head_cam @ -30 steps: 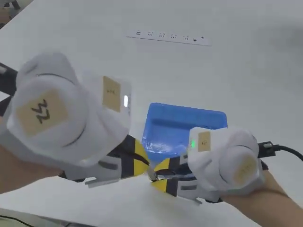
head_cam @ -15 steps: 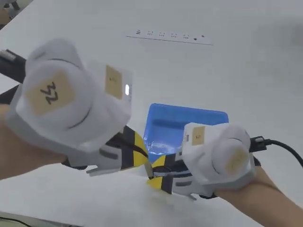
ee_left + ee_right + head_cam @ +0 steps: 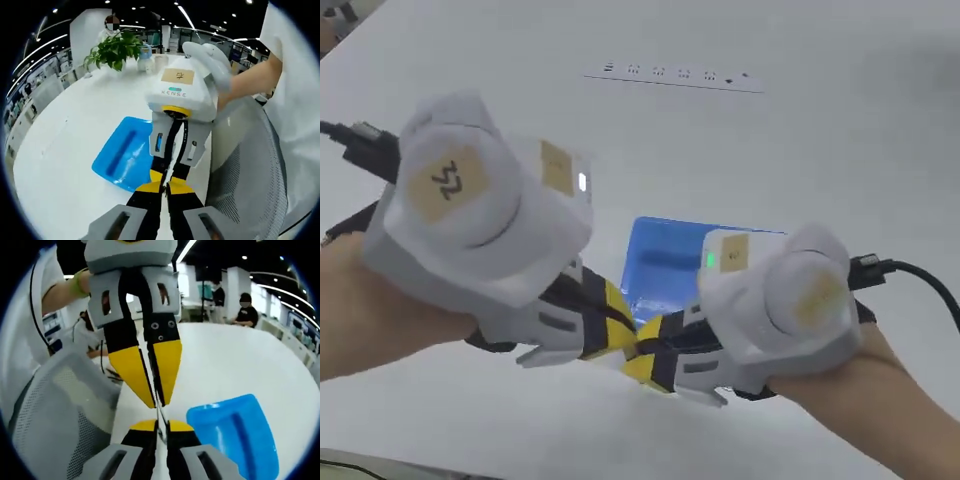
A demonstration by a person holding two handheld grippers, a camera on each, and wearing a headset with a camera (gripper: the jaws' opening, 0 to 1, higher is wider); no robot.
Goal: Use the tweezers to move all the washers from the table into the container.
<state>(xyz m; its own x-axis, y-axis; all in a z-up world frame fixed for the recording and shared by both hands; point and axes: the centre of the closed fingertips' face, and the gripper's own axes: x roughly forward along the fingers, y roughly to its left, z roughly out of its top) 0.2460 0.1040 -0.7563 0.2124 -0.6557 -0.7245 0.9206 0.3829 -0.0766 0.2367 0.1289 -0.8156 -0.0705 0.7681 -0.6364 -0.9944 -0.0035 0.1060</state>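
Head view: left gripper (image 3: 623, 333) and right gripper (image 3: 650, 350) meet tip to tip, low in the middle, yellow jaw tips touching or nearly so; a hand wraps each white body
Left gripper: jaws pressed nearly together, only a slit between the yellow tips; in the right gripper view a thin metal strip runs up into that slit, so it looks clamped on it
Right gripper: jaws likewise drawn in tight; the same strip passes down between its own yellow tips
Tweezers (image 3: 159, 417): thin bright metal, bridging the two sets of jaws end to end; gripped from both sides, off the table; which end is the point I cannot tell
Container (image 3: 665, 255): blue shallow tray, flat on the white table (image 3: 800, 150), just behind the meeting jaw tips; its near edge is hidden by the grippers; contents too blurred to tell
Left gripper view: tray lies left of the jaw line, apart from the jaws; grey mesh chair back (image 3: 245, 170) to the right
Table far side: white power strip (image 3: 670, 78), well apart from the tray
Background: potted plant (image 3: 115, 50) at the far end of the table
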